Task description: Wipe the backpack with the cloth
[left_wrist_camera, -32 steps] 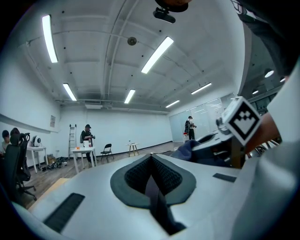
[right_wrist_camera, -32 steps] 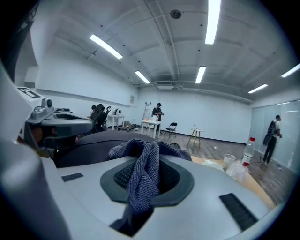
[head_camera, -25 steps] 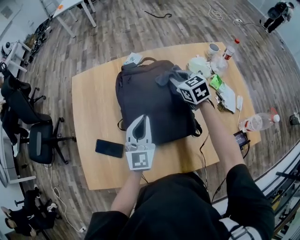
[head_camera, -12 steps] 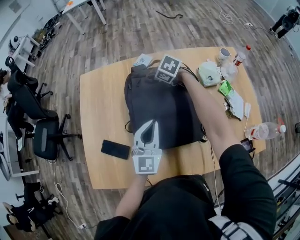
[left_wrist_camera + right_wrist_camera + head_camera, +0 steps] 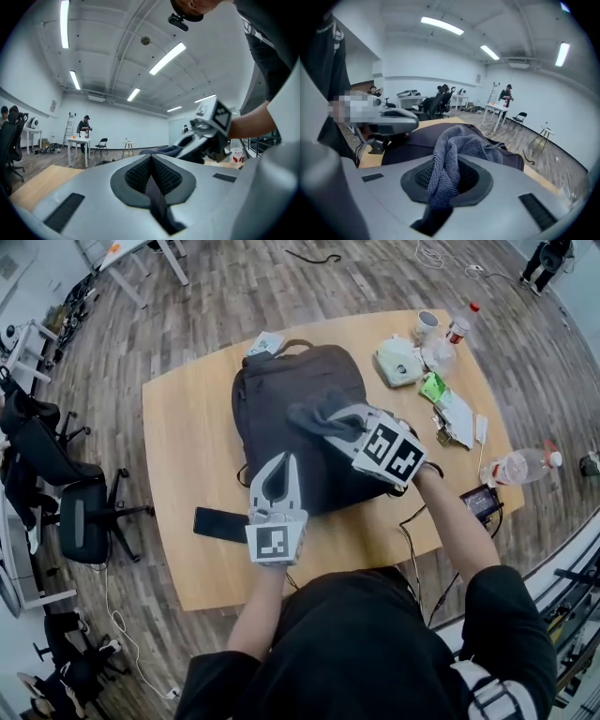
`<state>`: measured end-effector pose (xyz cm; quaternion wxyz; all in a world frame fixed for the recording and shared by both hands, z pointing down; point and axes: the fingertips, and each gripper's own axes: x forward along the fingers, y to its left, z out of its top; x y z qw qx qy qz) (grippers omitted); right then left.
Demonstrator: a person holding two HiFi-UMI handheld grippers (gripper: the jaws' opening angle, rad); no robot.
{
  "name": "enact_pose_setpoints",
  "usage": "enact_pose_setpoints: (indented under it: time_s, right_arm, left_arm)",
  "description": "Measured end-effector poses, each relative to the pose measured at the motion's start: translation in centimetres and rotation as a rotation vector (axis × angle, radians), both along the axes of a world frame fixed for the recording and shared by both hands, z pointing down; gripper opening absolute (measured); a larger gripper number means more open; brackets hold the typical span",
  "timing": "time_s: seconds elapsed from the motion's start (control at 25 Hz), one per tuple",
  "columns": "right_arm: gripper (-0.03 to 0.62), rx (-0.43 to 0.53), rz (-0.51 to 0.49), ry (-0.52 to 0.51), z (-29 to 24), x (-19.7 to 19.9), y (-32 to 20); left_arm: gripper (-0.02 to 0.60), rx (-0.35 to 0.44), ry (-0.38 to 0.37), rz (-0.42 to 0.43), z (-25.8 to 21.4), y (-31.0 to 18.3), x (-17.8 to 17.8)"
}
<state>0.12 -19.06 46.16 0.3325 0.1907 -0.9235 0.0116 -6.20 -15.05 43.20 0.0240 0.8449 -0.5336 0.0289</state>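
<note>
Now cloth [image 5: 312, 415] atop backpack [image 5: 281, 385], clenched in right tool [image 5: 345, 425]; left tool [image 5: 281, 465] pinched on backpack's near edge.

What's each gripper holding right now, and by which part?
The right gripper pinches the grey towelling cloth by a bunched fold; the left gripper has jaws together, nothing clearly held.

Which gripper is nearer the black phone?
Left. The left gripper pinches the backpack edge just beside the phone; the right gripper, holding the cloth, is farther across the backpack.

The right gripper [image 5: 339, 424] holds a grey cloth [image 5: 314, 415] on the dark backpack [image 5: 277, 395].
</note>
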Motion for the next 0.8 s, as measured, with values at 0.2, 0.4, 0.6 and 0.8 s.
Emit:
enact_pose_setpoints:
  time_s: [0.2, 0.4, 0.6, 0.8]
  right_arm:
    - [0.058, 0.055, 0.11, -0.057, 3.1, 1.5, 10.2]
    - [0.058, 0.117, 0.027, -0.026, 4.9, -3.5, 14.9]
    - [0.058, 0.268, 0.134, -0.016, 2.7, -4.4, 11.2]
    - [0.058, 0.264, 0.12, 0.025, 0.4, -4.6, 2.8]
  left_arm:
    - [0.017, 0.034, 0.043, 0.028, -0.2, 0.5, 0.1]
    - [0.017, 0.045, 0.125, 0.011, -0.5, 0.7, -0.8]
    - [0.017, 0.07, 0.144, 0.014, -0.9, 1.2, -0.9]
    - [0.017, 0.092, 0.102, -0.005, -1.3, 1.0, -0.8]
